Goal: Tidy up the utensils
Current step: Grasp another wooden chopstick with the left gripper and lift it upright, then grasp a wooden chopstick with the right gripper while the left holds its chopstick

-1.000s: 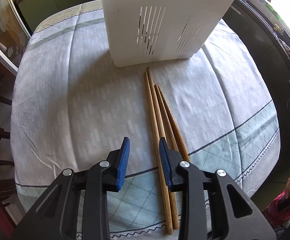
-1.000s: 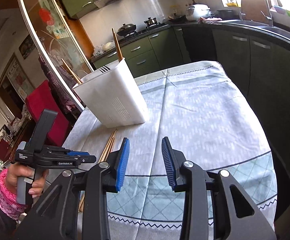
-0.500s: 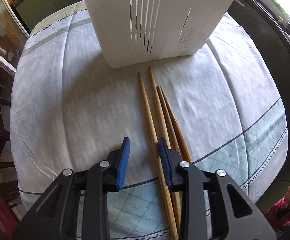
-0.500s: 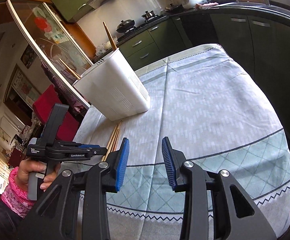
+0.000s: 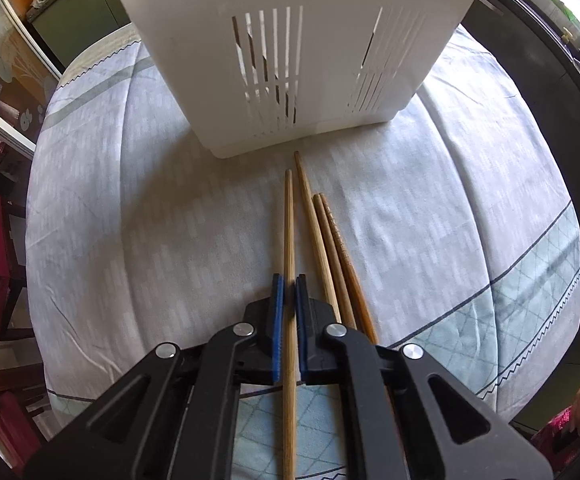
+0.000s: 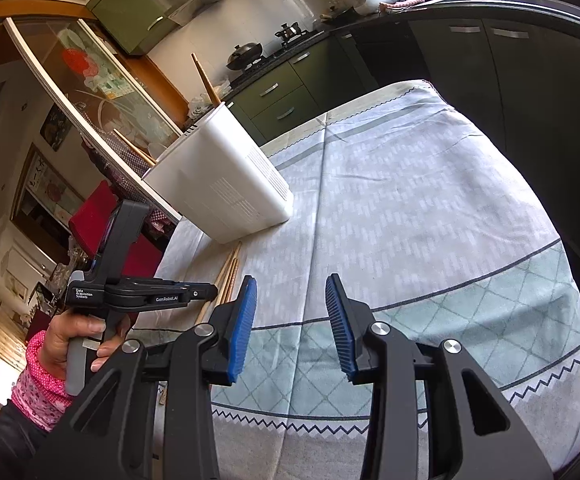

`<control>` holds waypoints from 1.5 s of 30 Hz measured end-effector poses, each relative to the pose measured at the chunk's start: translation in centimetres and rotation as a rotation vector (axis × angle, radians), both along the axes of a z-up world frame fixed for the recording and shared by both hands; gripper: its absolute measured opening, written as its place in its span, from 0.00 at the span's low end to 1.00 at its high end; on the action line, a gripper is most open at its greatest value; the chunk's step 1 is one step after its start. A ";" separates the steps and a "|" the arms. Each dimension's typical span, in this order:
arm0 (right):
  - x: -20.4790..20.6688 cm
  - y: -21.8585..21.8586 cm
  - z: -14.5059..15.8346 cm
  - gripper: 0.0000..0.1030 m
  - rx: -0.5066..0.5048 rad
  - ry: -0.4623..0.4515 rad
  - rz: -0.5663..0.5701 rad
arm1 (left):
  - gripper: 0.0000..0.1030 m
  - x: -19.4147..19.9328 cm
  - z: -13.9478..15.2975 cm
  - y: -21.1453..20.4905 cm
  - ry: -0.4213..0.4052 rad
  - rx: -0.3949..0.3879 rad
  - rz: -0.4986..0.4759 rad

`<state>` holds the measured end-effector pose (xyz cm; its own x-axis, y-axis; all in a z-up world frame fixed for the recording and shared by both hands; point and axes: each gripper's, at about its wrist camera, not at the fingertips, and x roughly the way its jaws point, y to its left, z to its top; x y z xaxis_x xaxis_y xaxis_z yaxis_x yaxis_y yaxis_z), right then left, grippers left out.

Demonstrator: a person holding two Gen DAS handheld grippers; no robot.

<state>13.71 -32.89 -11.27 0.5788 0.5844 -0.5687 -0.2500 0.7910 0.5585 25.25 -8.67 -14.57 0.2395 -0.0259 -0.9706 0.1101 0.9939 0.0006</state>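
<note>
Chopsticks: at least two already stand in the white holder (image 5: 290,52); four remain on the worktop (image 5: 129,220) just before it, one (image 5: 288,232) clamped between the closed jaws of the left gripper (image 5: 288,292), three (image 5: 330,248) lying loose beside it. Left gripper is low, aimed along the stick toward the holder. Right gripper (image 6: 290,312) hovers apart over the cloth, jaws open, empty.

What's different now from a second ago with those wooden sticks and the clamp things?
The left hand-held gripper moved forward toward the white holder and shut on the leftmost chopstick. The other three chopsticks lie as before; the right hand-held gripper stays open and empty.
</note>
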 end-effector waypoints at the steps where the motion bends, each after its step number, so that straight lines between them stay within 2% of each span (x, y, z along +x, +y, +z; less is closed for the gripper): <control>1: 0.0 0.1 -0.1 0.35 -0.001 0.002 0.002 | 0.06 -0.3 0.3 0.4 -0.014 -0.003 0.005; 5: 0.2 0.4 -0.3 0.35 -0.007 0.009 0.011 | 0.06 -1.2 2.7 1.2 -0.085 -0.028 0.018; 7: 0.2 0.6 -0.5 0.40 -0.007 0.014 0.010 | 0.06 -2.0 4.2 1.6 -0.128 -0.042 0.023; 12: 0.7 1.8 -0.9 0.40 -0.047 0.032 0.034 | 0.06 -5.3 7.8 3.9 -0.242 -0.072 0.035; 17: 2.4 6.4 -1.7 0.40 -0.187 0.059 0.125 | 0.06 -9.3 10.7 6.5 -0.359 -0.098 0.056; 21: 3.0 11.4 -2.2 0.40 -0.326 0.030 0.189 | 0.06 -11.8 12.0 8.0 -0.430 -0.108 0.068; 25: 3.6 15.6 -3.0 0.40 -0.418 0.022 0.235 | 0.06 -13.4 12.5 8.7 -0.455 -0.120 0.067; 30: 3.9 18.7 -3.6 0.40 -0.511 0.018 0.261 | 0.06 -14.4 12.8 9.2 -0.466 -0.143 0.053; 36: 3.6 19.8 -4.3 0.40 -0.587 0.026 0.280 | 0.06 -14.6 12.8 9.9 -0.468 -0.157 0.047; 40: 3.1 20.6 -4.7 0.40 -0.680 0.019 0.296 | 0.06 -14.6 12.8 10.0 -0.467 -0.160 0.049; 45: 3.6 20.9 -4.7 0.40 -0.678 0.037 0.313 | 0.06 -14.6 12.8 10.3 -0.466 -0.163 0.050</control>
<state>17.33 -12.03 -16.01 0.4165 0.2325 -0.8789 -0.5102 0.8599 -0.0143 10.61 1.66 -1.74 0.6517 -0.1460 -0.7443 0.0876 0.9892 -0.1173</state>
